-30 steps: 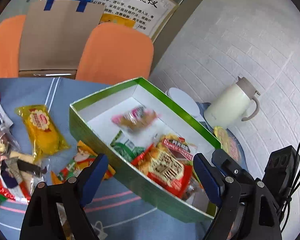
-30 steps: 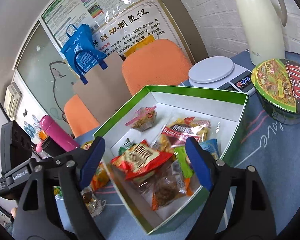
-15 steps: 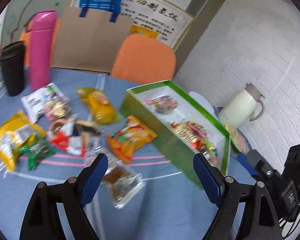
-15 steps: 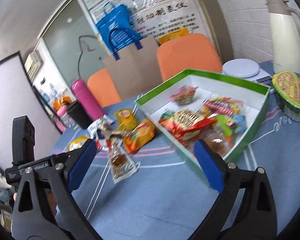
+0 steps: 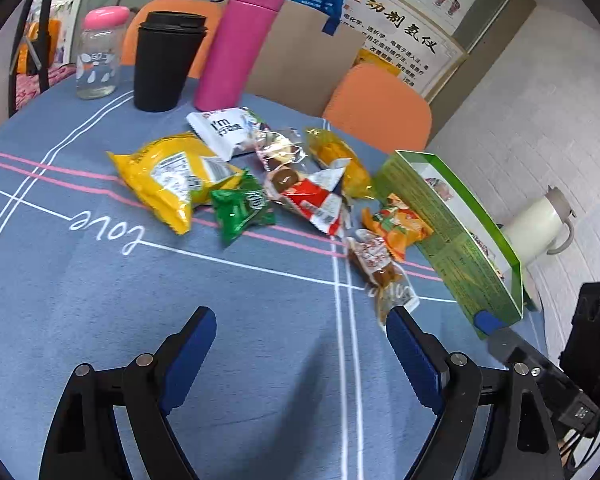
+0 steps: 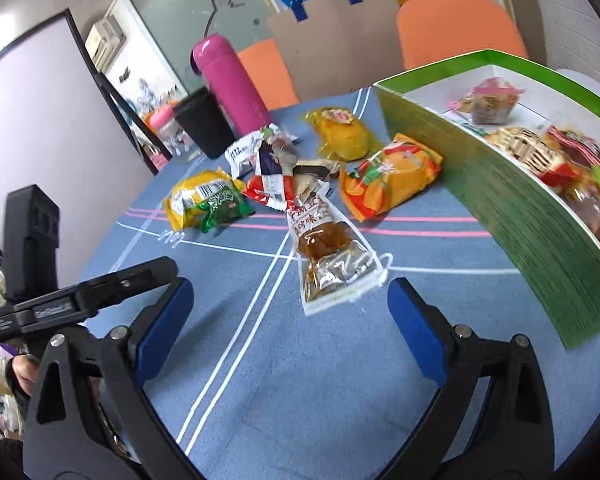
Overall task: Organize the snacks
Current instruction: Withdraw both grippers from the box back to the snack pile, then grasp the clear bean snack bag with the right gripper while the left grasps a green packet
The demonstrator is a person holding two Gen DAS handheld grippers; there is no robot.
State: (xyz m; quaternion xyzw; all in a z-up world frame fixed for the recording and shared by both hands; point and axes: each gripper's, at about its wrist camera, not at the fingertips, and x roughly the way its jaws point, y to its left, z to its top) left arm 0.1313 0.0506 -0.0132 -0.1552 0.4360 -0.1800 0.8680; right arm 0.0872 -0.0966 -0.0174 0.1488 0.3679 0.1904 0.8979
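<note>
Several snack packets lie loose on the blue tablecloth: a yellow bag [image 5: 168, 178], a green packet [image 5: 242, 210], a red-and-white packet [image 5: 314, 196], an orange packet [image 6: 390, 176] and a clear packet of brown snack [image 6: 328, 254]. A green box [image 6: 512, 200] at the right holds several more snacks. My left gripper [image 5: 300, 354] is open and empty above bare cloth, short of the pile. My right gripper [image 6: 290, 320] is open and empty, just in front of the clear packet. The left gripper's arm also shows in the right wrist view [image 6: 88, 298].
A pink flask [image 5: 236, 40], a black cup [image 5: 164, 60] and a clear jar with a pink lid [image 5: 98, 54] stand at the table's far edge. Orange chairs [image 5: 378, 110] and a paper bag stand behind. A white jug [image 5: 538, 226] stands beyond the box.
Both grippers have pulled back from over the green box and swung left, toward the loose packets on the cloth. Both stayed open and empty.
</note>
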